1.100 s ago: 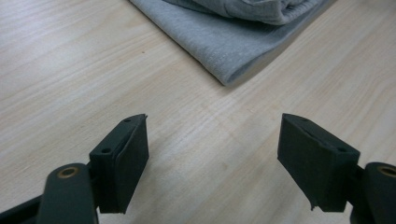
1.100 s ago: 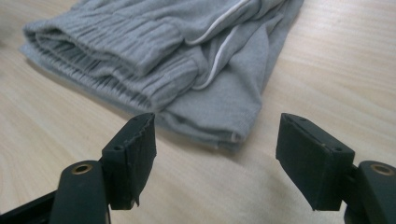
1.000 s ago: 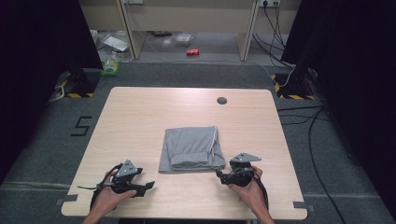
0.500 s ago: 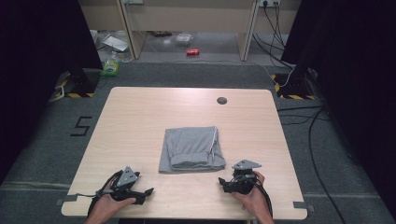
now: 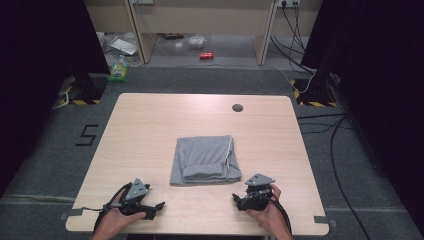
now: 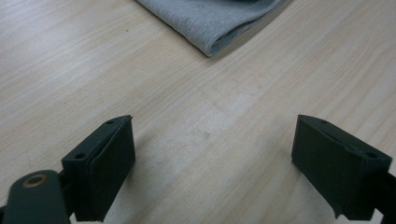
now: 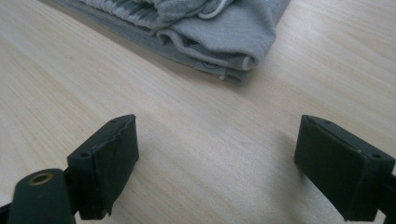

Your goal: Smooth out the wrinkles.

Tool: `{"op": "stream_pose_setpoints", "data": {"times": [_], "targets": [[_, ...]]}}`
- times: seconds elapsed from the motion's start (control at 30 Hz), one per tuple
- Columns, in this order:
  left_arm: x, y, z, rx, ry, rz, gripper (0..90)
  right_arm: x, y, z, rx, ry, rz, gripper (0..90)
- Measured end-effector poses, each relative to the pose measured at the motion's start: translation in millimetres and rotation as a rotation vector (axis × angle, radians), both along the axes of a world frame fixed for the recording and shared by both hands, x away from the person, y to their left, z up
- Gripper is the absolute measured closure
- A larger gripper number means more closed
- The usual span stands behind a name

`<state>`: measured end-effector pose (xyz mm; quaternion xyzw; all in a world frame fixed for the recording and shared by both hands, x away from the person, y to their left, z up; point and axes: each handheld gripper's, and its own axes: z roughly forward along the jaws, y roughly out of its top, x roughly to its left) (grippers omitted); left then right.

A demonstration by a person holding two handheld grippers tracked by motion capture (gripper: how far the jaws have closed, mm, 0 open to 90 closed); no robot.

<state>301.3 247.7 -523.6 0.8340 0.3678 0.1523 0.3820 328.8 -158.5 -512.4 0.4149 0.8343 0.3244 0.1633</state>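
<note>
High view: folded grey trousers [image 5: 205, 160] mid-table; left gripper [image 5: 156, 206] and right gripper [image 5: 237, 201], jaws just spread wide and empty, partly masked by hands.

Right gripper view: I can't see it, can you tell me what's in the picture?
A folded grey garment with a white drawstring lies on a light wooden table. In front of it the right gripper stands open, its two black jaws wide apart with nothing between them.

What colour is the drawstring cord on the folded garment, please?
White, on the grey folded garment; the cord shows best in the right gripper view.
</note>
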Motion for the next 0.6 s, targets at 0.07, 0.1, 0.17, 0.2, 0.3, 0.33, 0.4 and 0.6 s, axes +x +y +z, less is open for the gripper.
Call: {"op": "stream_pose_setpoints", "data": {"times": [0.07,0.1,0.17,0.2,0.3,0.33,0.4,0.6], "targets": [[0.0,0.0,0.0,0.000,0.000,0.000,12.5,0.1,0.0,-0.1,0.001,0.000,0.002,13.7],[0.0,0.0,0.0,0.001,0.000,-0.001,12.5,0.2,0.1,-0.2,0.002,-0.001,0.003,13.6],[0.1,0.1,0.0,0.000,0.000,-0.001,12.5,0.3,0.1,-0.3,0.002,-0.003,0.004,13.5],[0.1,0.1,0.0,0.001,0.000,-0.001,12.4,0.2,0.1,-0.4,0.002,-0.003,0.004,13.5],[0.1,0.1,0.0,0.001,0.000,-0.001,12.4,0.2,0.3,-0.5,0.002,-0.003,0.004,13.4],[0.2,0.1,0.0,0.000,0.000,-0.002,12.4,0.3,0.3,-0.5,0.002,-0.004,0.005,13.4],[0.2,0.2,0.0,0.001,0.000,-0.002,12.4,0.3,0.4,-0.5,0.002,-0.004,0.006,13.3],[0.3,0.2,0.0,0.001,0.000,-0.003,12.4,0.4,0.3,-0.6,0.002,-0.005,0.007,13.3]]}}
